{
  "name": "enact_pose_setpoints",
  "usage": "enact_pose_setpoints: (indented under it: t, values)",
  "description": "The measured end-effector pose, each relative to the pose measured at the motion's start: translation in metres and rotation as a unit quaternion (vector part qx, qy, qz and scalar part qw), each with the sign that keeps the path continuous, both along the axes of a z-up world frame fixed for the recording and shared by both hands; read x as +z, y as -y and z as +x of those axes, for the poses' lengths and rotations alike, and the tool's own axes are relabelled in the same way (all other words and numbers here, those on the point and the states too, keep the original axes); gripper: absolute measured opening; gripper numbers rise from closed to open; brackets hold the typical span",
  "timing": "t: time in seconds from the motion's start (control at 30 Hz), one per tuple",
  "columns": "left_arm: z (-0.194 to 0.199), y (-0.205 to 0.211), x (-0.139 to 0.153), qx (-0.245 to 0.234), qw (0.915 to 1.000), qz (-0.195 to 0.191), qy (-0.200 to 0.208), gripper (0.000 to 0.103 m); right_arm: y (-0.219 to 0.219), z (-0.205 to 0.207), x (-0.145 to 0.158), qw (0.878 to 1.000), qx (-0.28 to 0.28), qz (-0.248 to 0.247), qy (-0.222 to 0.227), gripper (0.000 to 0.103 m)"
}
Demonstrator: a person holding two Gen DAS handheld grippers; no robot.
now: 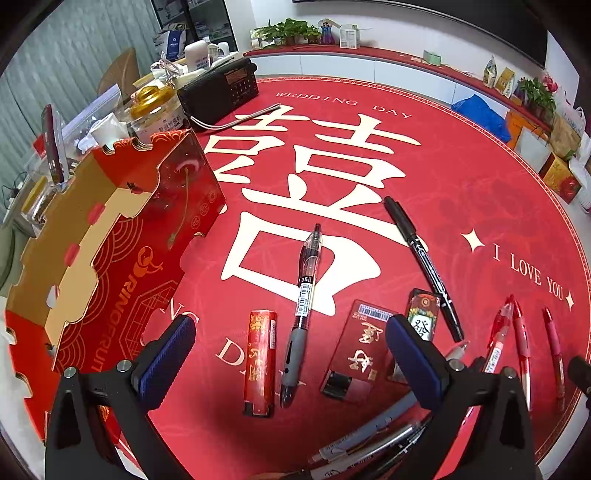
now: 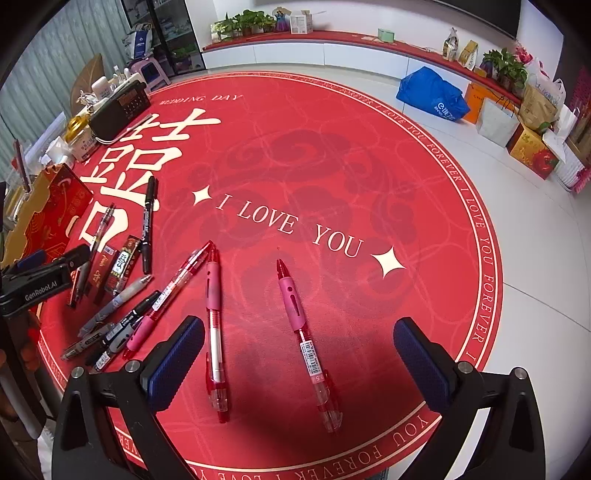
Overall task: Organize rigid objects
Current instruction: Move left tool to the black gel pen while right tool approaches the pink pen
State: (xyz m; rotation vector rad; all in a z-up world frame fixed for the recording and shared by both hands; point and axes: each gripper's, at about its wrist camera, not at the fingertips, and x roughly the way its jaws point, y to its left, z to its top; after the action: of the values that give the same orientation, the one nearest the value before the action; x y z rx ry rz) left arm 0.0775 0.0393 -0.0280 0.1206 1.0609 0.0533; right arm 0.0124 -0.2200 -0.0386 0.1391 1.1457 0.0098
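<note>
On the round red mat, my left gripper point(image 1: 291, 343) is open and empty above a red lighter point(image 1: 260, 363), a black gel pen point(image 1: 301, 310) and two flat red card boxes point(image 1: 356, 349). A black marker point(image 1: 423, 267) lies to the right. An open red cardboard box point(image 1: 110, 258) stands at the left. My right gripper point(image 2: 299, 350) is open and empty over two red-pink pens point(image 2: 214, 325) point(image 2: 306, 343). A third red pen point(image 2: 170, 295) and several grey and black pens point(image 2: 110, 317) lie to their left. The left gripper shows at the left edge of the right wrist view point(image 2: 40, 277).
A black radio point(image 1: 221, 92), a gold-lidded jar point(image 1: 153, 107) and clutter stand at the mat's far left. A blue bag point(image 2: 432, 94), paper bags and boxes point(image 2: 532, 151) line the right wall. A low red-topped ledge with plants point(image 2: 251, 22) runs along the back.
</note>
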Motion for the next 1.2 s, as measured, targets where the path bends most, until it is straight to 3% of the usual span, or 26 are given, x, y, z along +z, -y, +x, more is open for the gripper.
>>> enact_pose_setpoints:
  t: [1.2]
  values:
    - [0.024,0.001,-0.013,-0.002,0.9997,0.015,-0.018,0.103,0.011,0.015,-0.013,1.0,-0.008,-0.001,-0.027,0.103]
